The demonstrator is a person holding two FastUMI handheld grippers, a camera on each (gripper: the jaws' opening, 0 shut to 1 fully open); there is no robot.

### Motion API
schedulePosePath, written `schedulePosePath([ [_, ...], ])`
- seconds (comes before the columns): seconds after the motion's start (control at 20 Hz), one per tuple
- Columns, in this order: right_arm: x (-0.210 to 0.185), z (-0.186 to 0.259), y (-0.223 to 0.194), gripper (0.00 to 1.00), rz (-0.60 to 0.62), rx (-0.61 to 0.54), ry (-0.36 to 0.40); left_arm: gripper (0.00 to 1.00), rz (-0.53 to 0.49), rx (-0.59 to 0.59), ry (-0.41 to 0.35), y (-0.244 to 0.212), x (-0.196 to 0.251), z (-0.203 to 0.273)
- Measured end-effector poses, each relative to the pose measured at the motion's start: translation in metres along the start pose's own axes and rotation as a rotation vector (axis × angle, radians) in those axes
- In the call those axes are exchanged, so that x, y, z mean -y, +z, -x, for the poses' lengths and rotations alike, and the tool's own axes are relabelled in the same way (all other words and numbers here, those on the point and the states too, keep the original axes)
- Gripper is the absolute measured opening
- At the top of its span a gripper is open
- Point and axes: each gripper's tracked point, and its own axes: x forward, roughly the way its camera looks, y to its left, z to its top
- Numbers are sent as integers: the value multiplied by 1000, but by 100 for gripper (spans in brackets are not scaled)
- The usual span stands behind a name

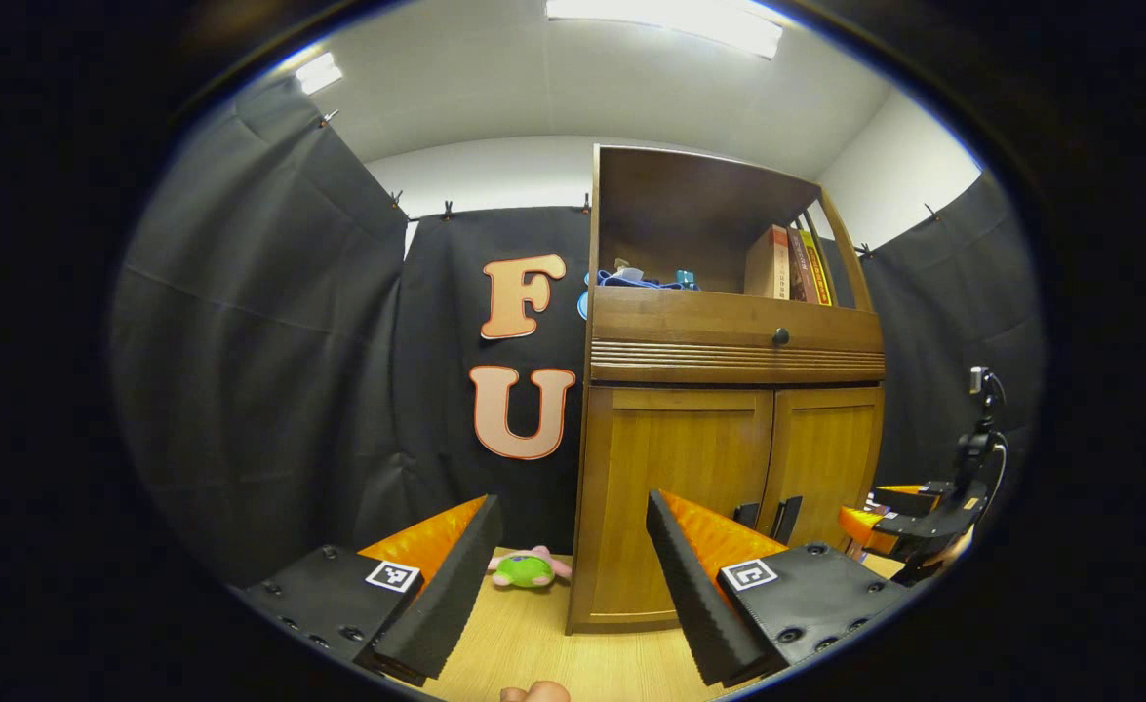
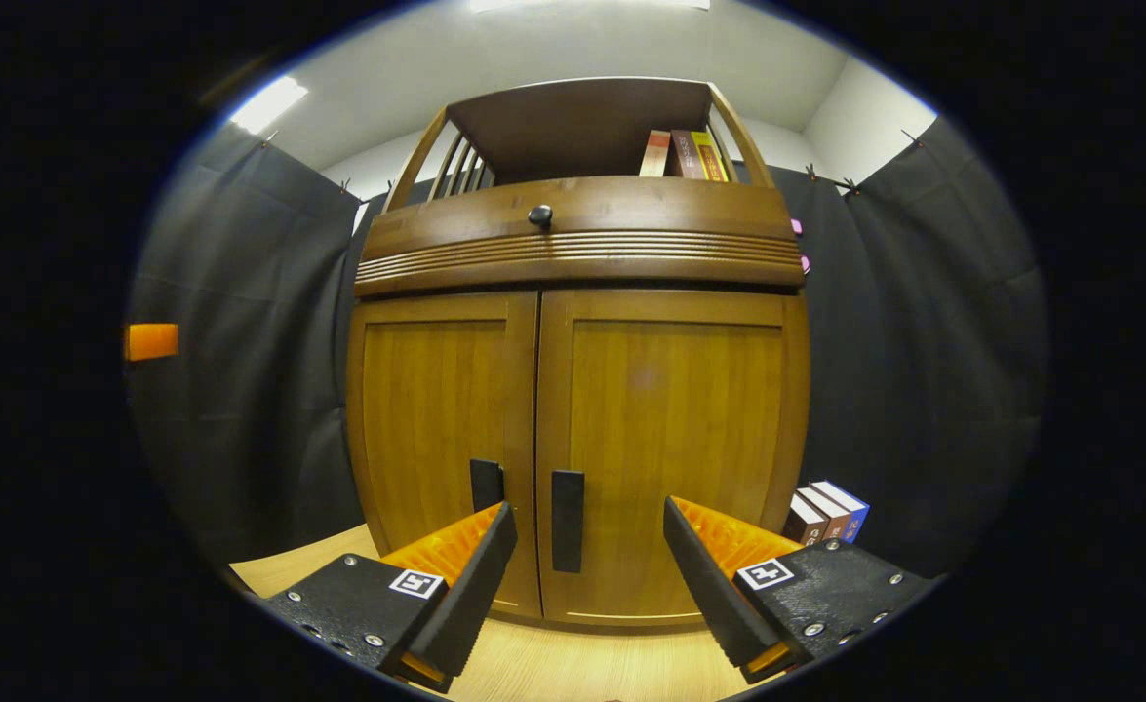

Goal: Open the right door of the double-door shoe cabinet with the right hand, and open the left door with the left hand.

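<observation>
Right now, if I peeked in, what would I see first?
A tall wooden shoe cabinet stands straight ahead, both doors shut, the right door handle between the open right gripper. A green plush toy lies on the floor left of it.

Ceiling strip lights [image 1: 665, 24] are glaring overhead — the booth is staying evenly bright, sharp centrally, edges bowing outward.

left tool [image 1: 573, 565] agape, right tool [image 2: 587, 570] likewise, seemingly empty
</observation>
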Motion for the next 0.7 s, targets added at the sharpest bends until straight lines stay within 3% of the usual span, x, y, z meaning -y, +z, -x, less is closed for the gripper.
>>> schedulePosePath([
  [0.25,-2,-35,-29,94,19,-32,6,95,-9,-4,12,0,-6,1],
  [0.55,7,-69,-60,93,-6,-72,-52,96,-28,-6,33,0,-18,6],
  [0.6,5,-73,-63,100,-22,-83,-54,95,-30,-5,39,0,-22,7],
  [0.65,4,-77,-66,94,-34,-91,-55,95,-30,-3,44,0,-25,8],
  [0.7,2,-83,-69,94,-41,-98,-54,95,-29,-4,49,-1,-27,9],
])
